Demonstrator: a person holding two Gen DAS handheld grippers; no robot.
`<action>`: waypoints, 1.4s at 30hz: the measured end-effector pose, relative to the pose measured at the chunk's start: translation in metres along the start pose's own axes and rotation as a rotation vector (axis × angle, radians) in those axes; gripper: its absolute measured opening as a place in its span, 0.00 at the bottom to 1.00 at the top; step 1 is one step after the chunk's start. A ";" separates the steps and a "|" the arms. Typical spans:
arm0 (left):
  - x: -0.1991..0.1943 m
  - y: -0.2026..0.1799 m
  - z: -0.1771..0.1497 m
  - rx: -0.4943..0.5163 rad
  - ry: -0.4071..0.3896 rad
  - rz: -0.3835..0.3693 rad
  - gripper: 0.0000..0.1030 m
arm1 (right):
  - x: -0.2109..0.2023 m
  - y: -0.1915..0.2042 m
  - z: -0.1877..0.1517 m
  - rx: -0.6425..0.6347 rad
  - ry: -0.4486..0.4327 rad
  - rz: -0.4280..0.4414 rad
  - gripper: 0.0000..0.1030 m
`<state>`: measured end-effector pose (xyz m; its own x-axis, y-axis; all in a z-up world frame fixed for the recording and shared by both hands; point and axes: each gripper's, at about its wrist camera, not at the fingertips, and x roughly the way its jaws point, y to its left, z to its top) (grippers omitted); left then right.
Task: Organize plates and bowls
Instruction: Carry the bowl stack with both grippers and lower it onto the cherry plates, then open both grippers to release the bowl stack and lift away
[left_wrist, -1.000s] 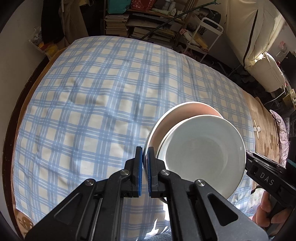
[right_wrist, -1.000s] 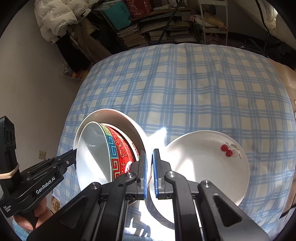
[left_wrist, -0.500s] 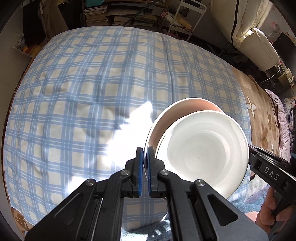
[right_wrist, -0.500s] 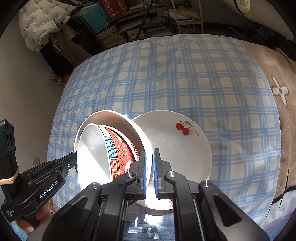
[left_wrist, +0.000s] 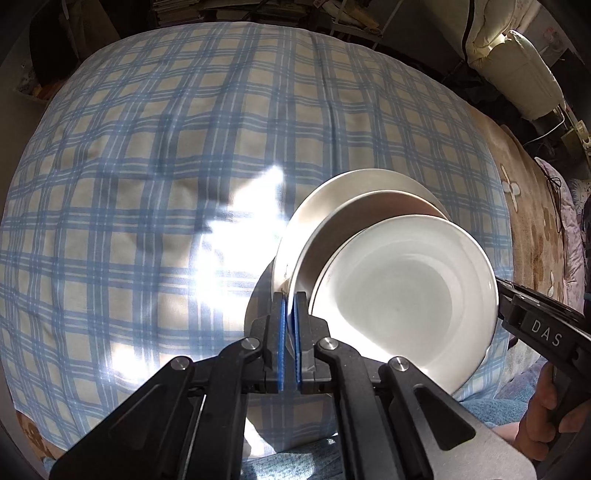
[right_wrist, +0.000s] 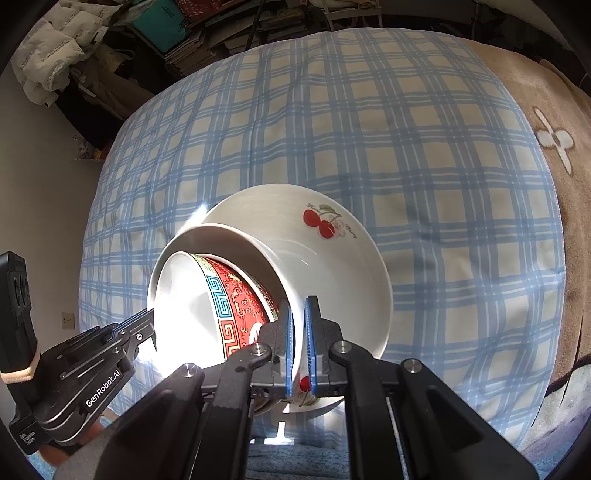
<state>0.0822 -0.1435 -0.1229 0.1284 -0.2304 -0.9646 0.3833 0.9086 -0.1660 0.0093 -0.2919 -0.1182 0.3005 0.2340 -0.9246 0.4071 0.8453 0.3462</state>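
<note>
Since a second ago, the nested bowls (right_wrist: 229, 295) have entered the cherry bowl (right_wrist: 332, 273). Left tongs (left_wrist: 290, 306) pinch the outer bowl's rim, right tongs (right_wrist: 299, 325) the cherry bowl's. Seating looks partial; ease in squarely.

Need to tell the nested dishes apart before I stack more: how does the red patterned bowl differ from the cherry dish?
The red patterned bowl has a red and teal outside; the cherry dish is white with cherry prints. The bowl is the narrower, innermost piece; the dish is the widest, outermost. The right gripper clamps the dish's rim, not the bowl. Both are tipped.
</note>
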 end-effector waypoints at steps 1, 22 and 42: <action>0.000 -0.002 0.000 0.006 -0.006 0.004 0.02 | 0.000 -0.002 0.001 0.003 0.000 0.003 0.10; -0.032 -0.007 -0.004 0.114 -0.137 0.076 0.13 | -0.018 -0.003 0.005 -0.050 -0.036 0.008 0.29; -0.123 0.033 -0.056 0.001 -0.403 0.269 0.37 | -0.112 0.037 -0.046 -0.247 -0.383 0.108 0.93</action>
<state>0.0277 -0.0656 -0.0212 0.5668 -0.1041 -0.8172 0.2889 0.9541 0.0788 -0.0487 -0.2649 -0.0088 0.6455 0.1723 -0.7441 0.1525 0.9255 0.3466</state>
